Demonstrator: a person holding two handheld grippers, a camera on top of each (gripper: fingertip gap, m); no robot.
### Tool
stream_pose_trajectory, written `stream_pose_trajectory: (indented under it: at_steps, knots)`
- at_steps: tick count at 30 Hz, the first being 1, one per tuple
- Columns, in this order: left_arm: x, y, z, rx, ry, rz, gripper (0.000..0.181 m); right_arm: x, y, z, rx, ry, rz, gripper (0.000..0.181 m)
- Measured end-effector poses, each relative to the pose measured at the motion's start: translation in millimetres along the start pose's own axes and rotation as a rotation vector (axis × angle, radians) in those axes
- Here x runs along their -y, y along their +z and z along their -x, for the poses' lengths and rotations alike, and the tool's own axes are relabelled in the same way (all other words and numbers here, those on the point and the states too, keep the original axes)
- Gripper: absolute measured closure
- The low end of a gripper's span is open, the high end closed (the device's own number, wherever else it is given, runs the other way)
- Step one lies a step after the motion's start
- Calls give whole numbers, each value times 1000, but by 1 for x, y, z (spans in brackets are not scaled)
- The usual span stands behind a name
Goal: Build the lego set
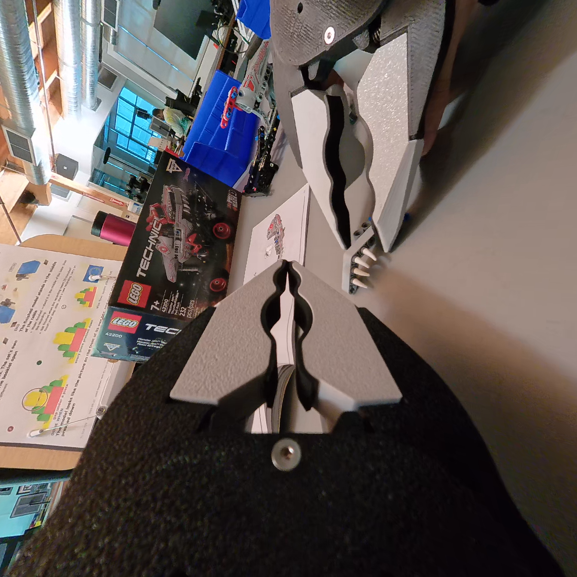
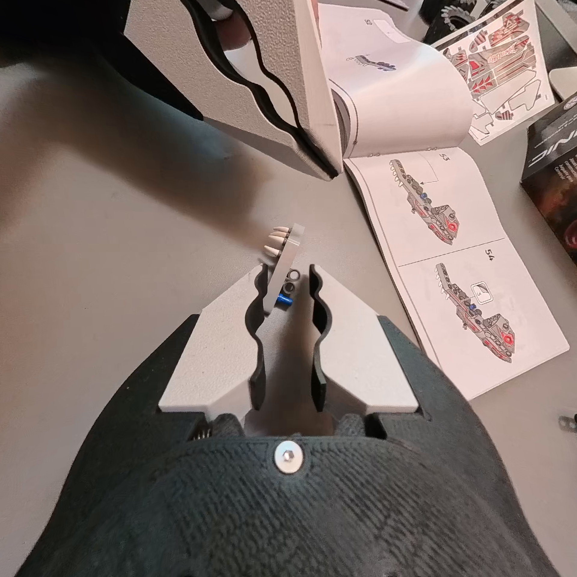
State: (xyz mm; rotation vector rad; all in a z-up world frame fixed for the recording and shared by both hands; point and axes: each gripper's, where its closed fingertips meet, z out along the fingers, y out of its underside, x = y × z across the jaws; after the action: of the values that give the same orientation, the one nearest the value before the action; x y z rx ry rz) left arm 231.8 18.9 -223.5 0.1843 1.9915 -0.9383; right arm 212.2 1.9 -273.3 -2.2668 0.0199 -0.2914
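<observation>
A light grey Lego jaw piece with white teeth (image 2: 285, 249) lies on the grey table, with a blue pin (image 2: 284, 300) sticking out of its side. My right gripper (image 2: 287, 269) is open around it; the left finger touches the piece and the right finger stands apart from it. The left wrist view shows the same piece (image 1: 359, 271) under that gripper (image 1: 365, 245). My left gripper (image 1: 287, 265) is shut on pages of the open instruction booklet (image 2: 437, 249), and it holds them curled up (image 2: 331, 176).
The Lego box (image 1: 175, 243) lies left of the booklet (image 1: 281, 237). Blue bins (image 1: 224, 131), a part-built grey and red model (image 1: 259, 84) and a black chassis (image 1: 262, 162) stand behind. A sticker sheet (image 2: 487, 68) lies at the far right. A pink bottle (image 1: 114, 231) stands beside a printed sheet (image 1: 46, 343).
</observation>
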Motion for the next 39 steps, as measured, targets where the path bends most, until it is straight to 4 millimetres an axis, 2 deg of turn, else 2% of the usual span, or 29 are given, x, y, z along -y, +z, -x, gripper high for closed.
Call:
stream_pose_trajectory:
  at_steps: [1, 10, 21, 24, 27, 29, 32, 34, 36, 38, 39]
  knots:
    - [0, 0, 0, 0, 0, 0, 181, 0, 0, 0, 2, -1, 0, 156]
    - [0, -1, 0, 1, 2, 4, 181, 0, 1, 4, 29, -16, -1, 163]
    - [0, -4, 5, 19, -30, 11, 181, 0, 1, 4, 28, -14, 0, 163]
    - [1, -14, 27, 79, -178, -1, 181, 0, 1, 4, 27, -15, -1, 163]
    - [-3, -49, 71, 187, -464, -54, 181, 0, 1, 4, 37, -3, 1, 163]
    - [-21, -85, 103, 258, -638, -54, 181, 0, 1, 4, 42, 3, 1, 163]
    - [-72, -154, 149, 379, -805, 13, 181, 0, 1, 4, 41, 5, 1, 162]
    - [-117, -203, 171, 446, -852, 124, 181, 0, 1, 4, 38, 1, 1, 162]
    - [-173, -245, 187, 485, -859, 295, 181, 0, 1, 4, 34, -5, 0, 163]
    - [-230, -270, 190, 415, -916, 478, 181, 0, 1, 4, 31, -8, 0, 163]
    - [-255, -275, 187, 352, -958, 554, 181, 0, 1, 4, 31, -8, 0, 163]
